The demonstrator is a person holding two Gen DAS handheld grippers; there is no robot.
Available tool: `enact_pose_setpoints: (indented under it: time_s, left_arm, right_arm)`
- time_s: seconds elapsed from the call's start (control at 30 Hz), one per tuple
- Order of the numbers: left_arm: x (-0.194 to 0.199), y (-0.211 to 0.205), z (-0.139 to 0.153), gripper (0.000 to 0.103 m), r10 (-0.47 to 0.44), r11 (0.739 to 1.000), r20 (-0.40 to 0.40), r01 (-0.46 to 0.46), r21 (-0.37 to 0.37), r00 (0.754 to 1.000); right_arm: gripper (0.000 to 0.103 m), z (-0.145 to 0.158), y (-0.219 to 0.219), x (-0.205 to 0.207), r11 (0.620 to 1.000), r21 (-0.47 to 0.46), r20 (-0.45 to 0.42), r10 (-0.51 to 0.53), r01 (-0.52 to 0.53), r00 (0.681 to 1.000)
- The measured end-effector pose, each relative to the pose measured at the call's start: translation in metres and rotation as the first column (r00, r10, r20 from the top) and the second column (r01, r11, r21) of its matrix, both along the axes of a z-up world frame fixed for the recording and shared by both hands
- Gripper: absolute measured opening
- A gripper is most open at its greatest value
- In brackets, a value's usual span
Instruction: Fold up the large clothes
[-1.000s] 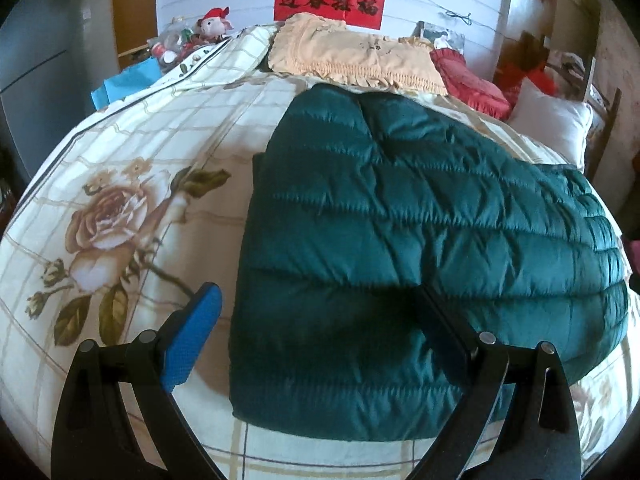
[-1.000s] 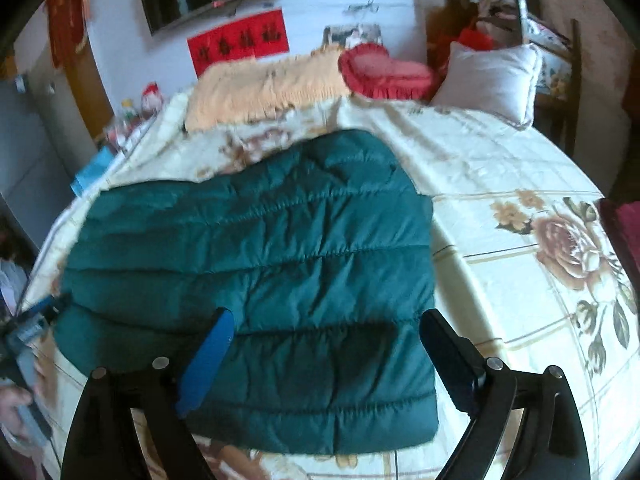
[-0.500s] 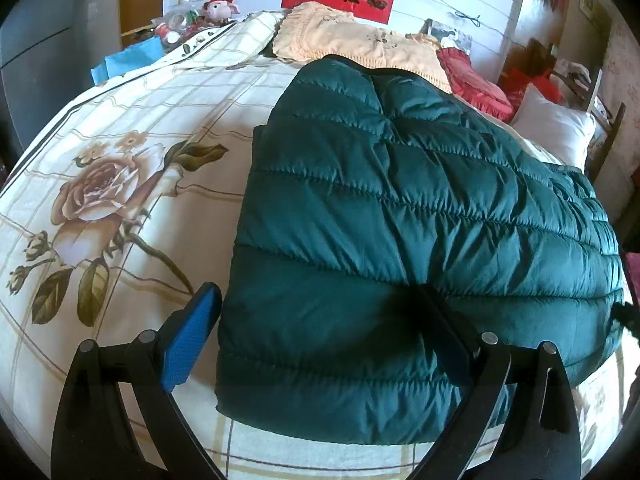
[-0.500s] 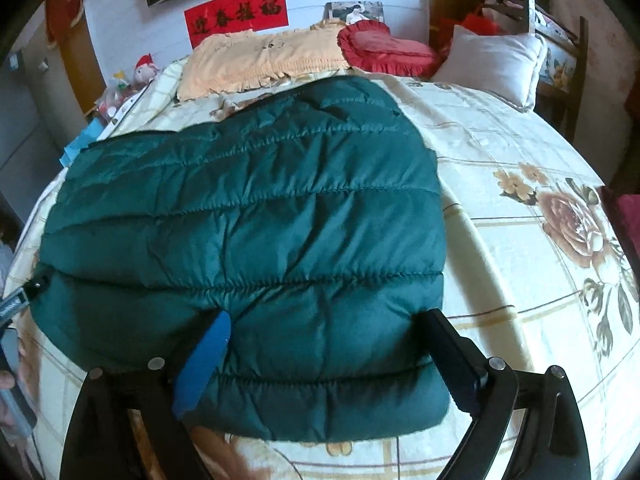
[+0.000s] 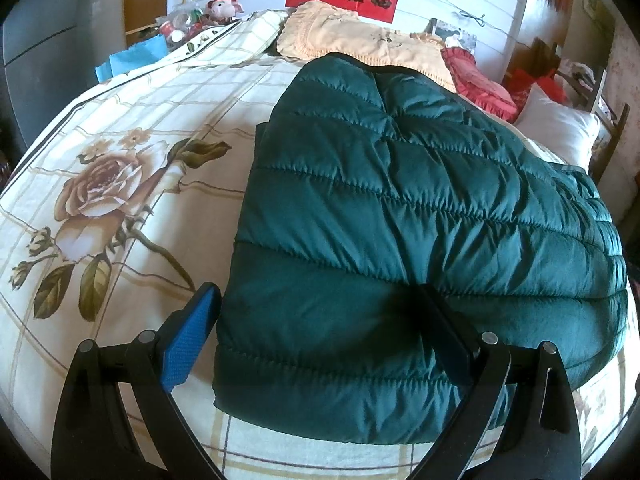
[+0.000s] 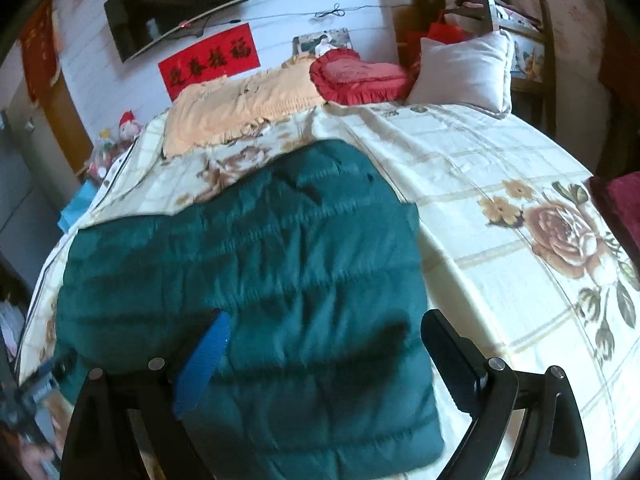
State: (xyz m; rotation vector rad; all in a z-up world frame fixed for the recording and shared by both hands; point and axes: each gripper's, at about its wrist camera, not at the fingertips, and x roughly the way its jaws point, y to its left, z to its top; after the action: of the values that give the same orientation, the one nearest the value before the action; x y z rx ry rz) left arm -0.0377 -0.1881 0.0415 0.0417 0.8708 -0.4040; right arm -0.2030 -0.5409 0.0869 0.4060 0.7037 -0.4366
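A dark green quilted puffer jacket (image 5: 400,208) lies folded flat on a bed with a cream rose-print cover (image 5: 120,168). My left gripper (image 5: 320,308) is open and empty, low over the jacket's near left corner, its fingers astride the left edge. In the right wrist view the jacket (image 6: 248,280) fills the lower left. My right gripper (image 6: 324,328) is open and empty above the jacket's near right part. The left gripper (image 6: 36,384) shows blurred at that view's bottom left edge.
A peach blanket (image 5: 360,44), a red frilled cushion (image 6: 356,76) and a white pillow (image 6: 464,68) lie at the head of the bed. A wooden chair (image 6: 520,40) stands at the right. Toys and clutter (image 5: 200,16) sit at the far left. Bare bed cover (image 6: 520,216) lies right of the jacket.
The left gripper moved in lower and closer to the jacket's near left corner. The right gripper dipped close, then lifted and pulled back, its view now blurred. Both stayed open.
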Motion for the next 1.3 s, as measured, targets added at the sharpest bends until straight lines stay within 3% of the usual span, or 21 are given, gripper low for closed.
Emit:
enact_pose_setpoints:
  time_s: [0.27, 0.47, 0.77, 0.93, 1.07, 1.13, 1.3]
  left_arm:
    - [0.003, -0.001, -0.002, 0.099, 0.000, 1.000, -0.011, 0.000, -0.007, 1.000]
    - [0.008, 0.000, -0.005, 0.102, 0.004, 1.000, -0.024, -0.005, -0.013, 1.000]
    - [0.011, 0.001, -0.007, 0.102, 0.000, 1.000, -0.034, -0.001, -0.025, 0.999]
    - [0.008, 0.000, -0.006, 0.102, 0.004, 1.000, -0.022, -0.004, -0.011, 1.000]
    - [0.006, 0.000, -0.005, 0.102, 0.005, 1.000, -0.035, -0.005, -0.016, 0.999]
    - [0.006, 0.005, -0.003, 0.102, -0.006, 0.999, -0.054, 0.004, -0.040, 0.999]
    - [0.007, 0.028, 0.003, 0.102, -0.041, 0.984, -0.093, 0.024, -0.179, 0.995]
  right_arm:
    - [0.090, -0.019, 0.000, 0.054, 0.994, -0.103, -0.143, 0.025, -0.040, 0.989]
    - [0.099, -0.034, -0.022, 0.071, 1.000, -0.026, -0.186, 0.005, -0.010, 0.983]
    - [0.099, -0.016, -0.019, 0.029, 0.999, 0.014, -0.056, 0.030, -0.029, 0.998]
    - [0.099, 0.009, -0.007, 0.013, 0.998, -0.051, 0.017, 0.047, -0.046, 0.999]
    - [0.098, 0.025, 0.002, 0.025, 0.994, -0.080, 0.051, 0.075, -0.071, 0.996]
    - [0.095, 0.022, 0.000, 0.035, 0.996, -0.055, 0.041, 0.079, -0.076, 0.996]
    - [0.095, 0.002, -0.017, 0.035, 0.995, 0.086, 0.029, 0.056, -0.058, 0.998]
